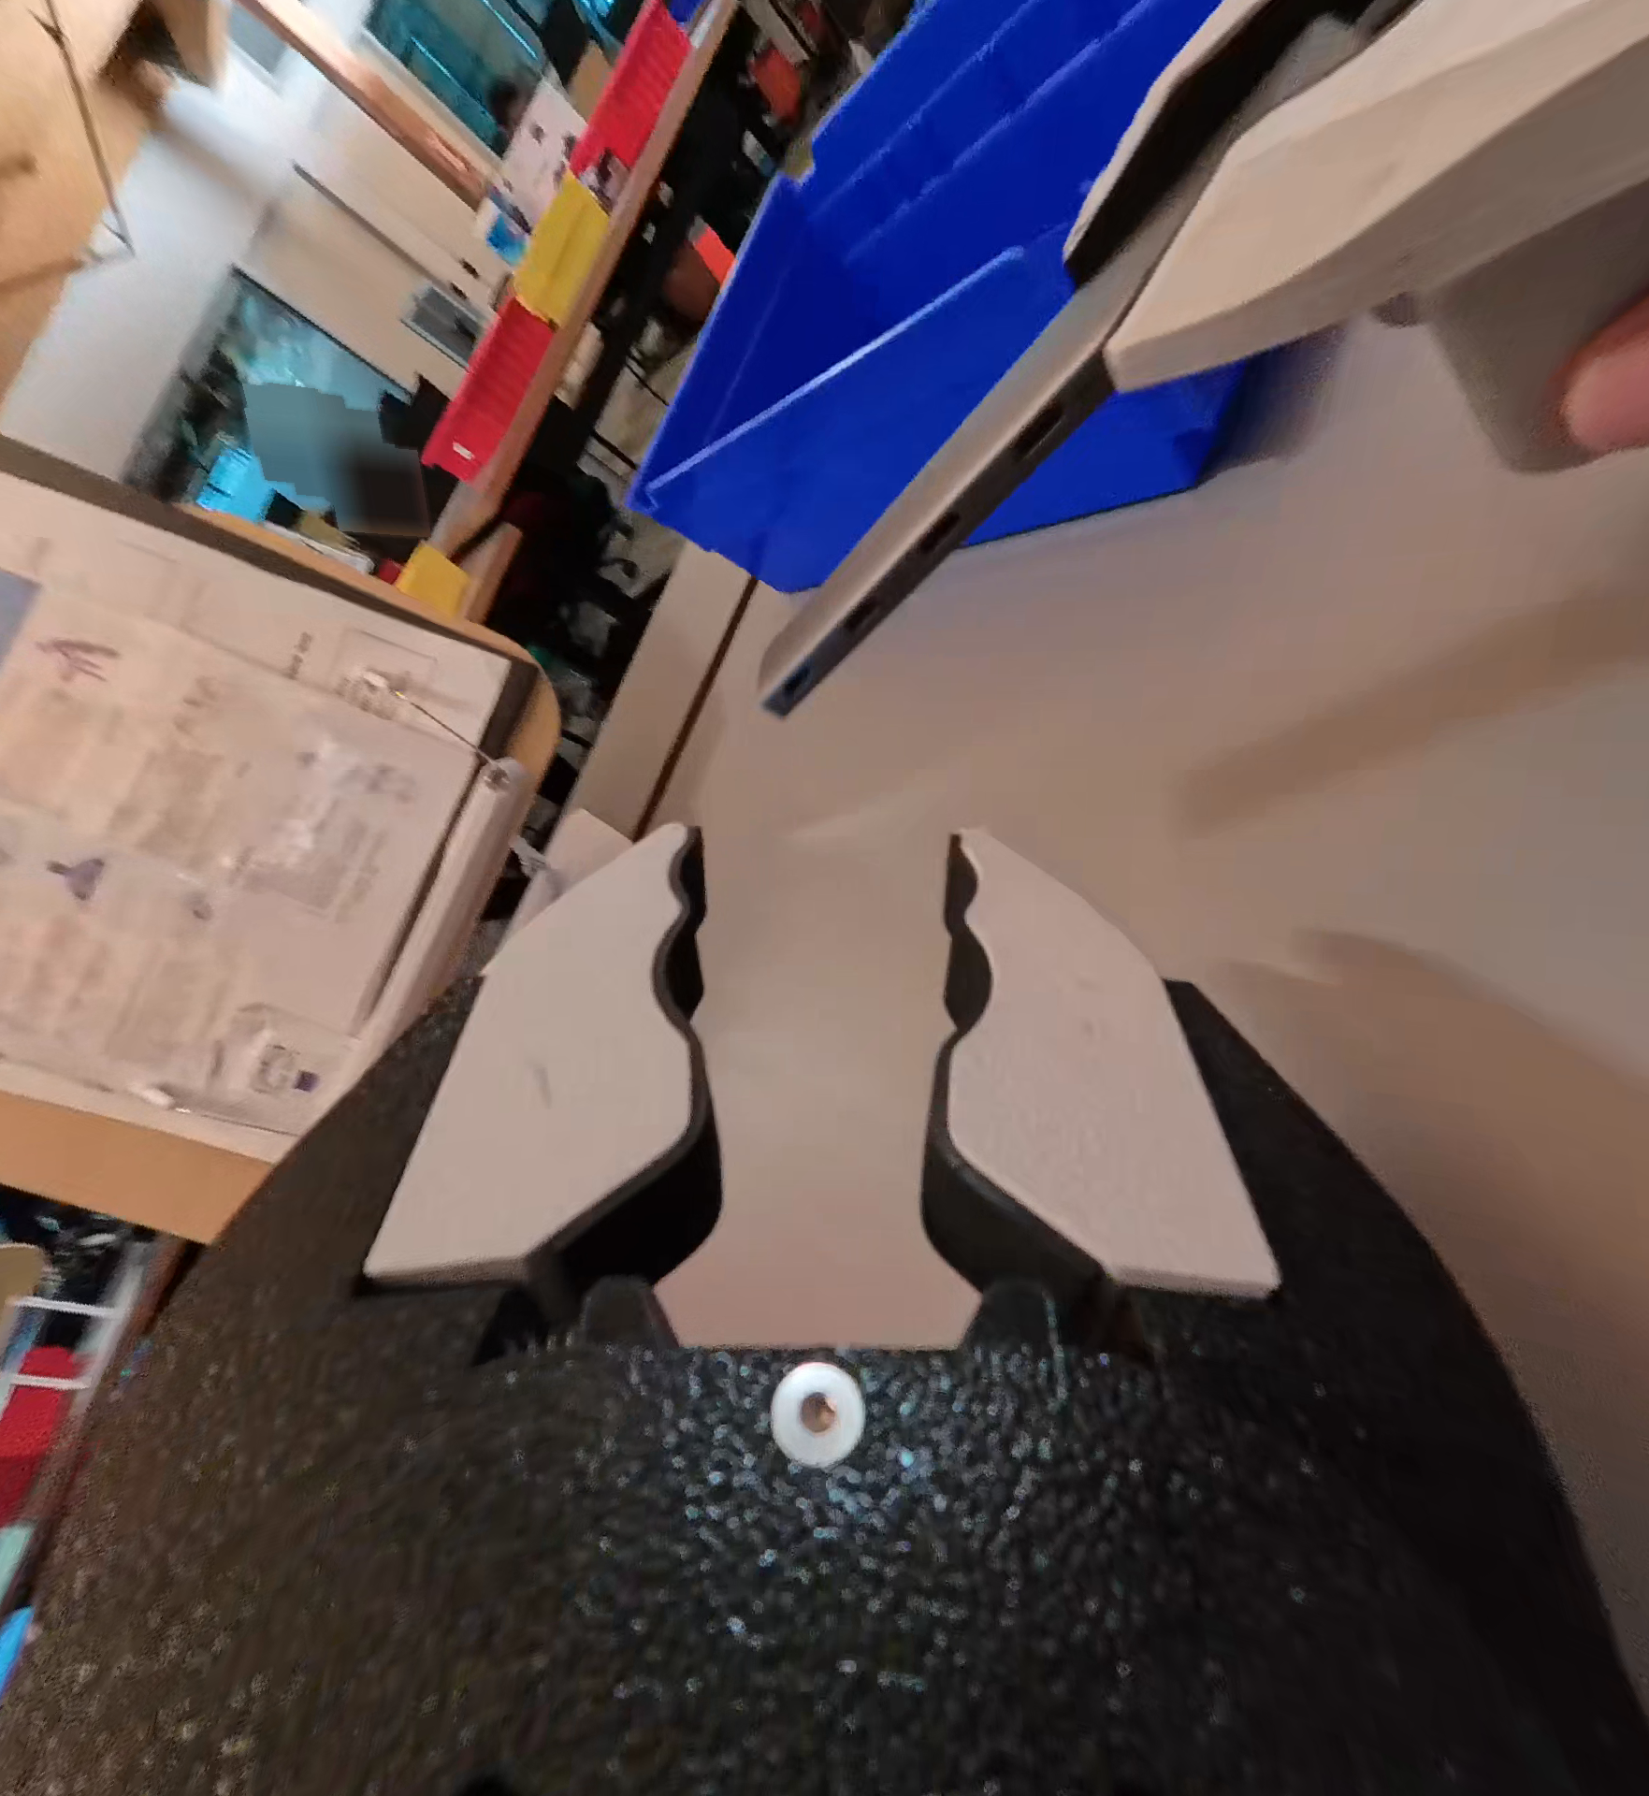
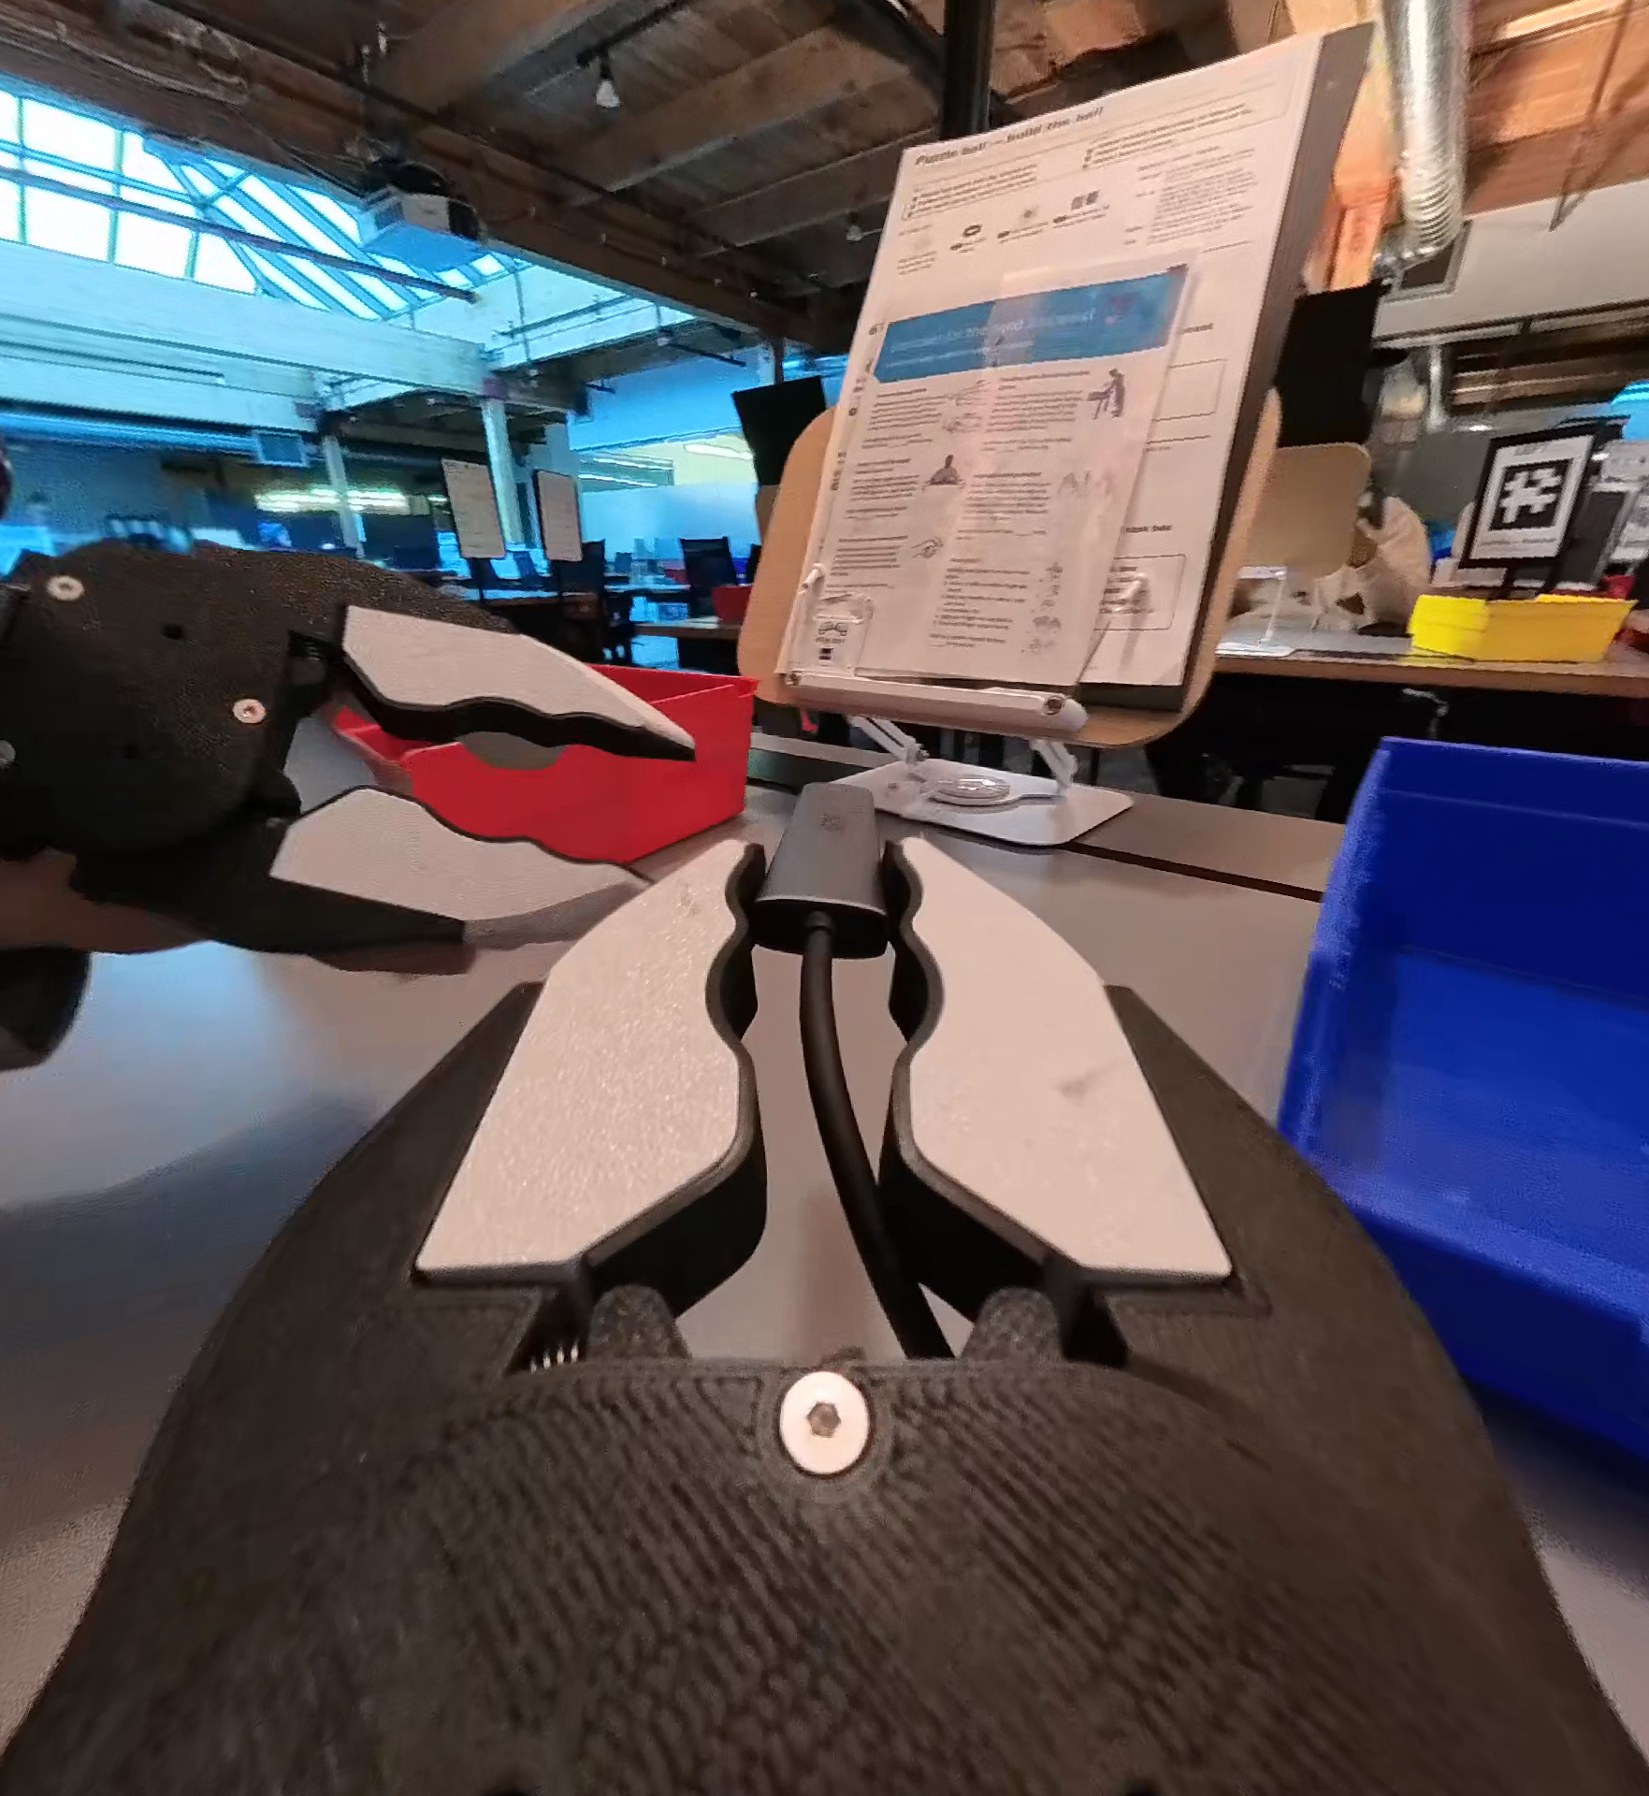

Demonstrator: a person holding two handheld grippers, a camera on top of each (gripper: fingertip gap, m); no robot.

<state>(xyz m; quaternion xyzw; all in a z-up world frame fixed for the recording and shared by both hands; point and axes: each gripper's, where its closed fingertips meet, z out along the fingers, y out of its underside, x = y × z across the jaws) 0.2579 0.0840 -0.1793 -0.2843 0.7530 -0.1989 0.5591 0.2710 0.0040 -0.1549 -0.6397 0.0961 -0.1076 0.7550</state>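
Grey tabletop (image 2: 169,1118) in a workshop carries everything. Right gripper (image 2: 818,880) is clamped on a dark adapter (image 2: 818,865), its cable (image 2: 835,1088) trailing back; that narrow pinch could let it twist. Left gripper (image 1: 825,880), at nine o'clock, is spread apart and empty. Blue bin (image 2: 1520,1069) crowds three o'clock; document stand (image 2: 1024,437) blocks twelve.

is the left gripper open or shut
Open: the left gripper shows bare table between its fingers, holding nothing.

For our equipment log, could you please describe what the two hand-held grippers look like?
Both match: the left hand-held gripper and right hand-held gripper have speckled black textured bodies, each with two flat light-grey fingers with wavy black inner edges, and a silver screw in a white washer at centre.
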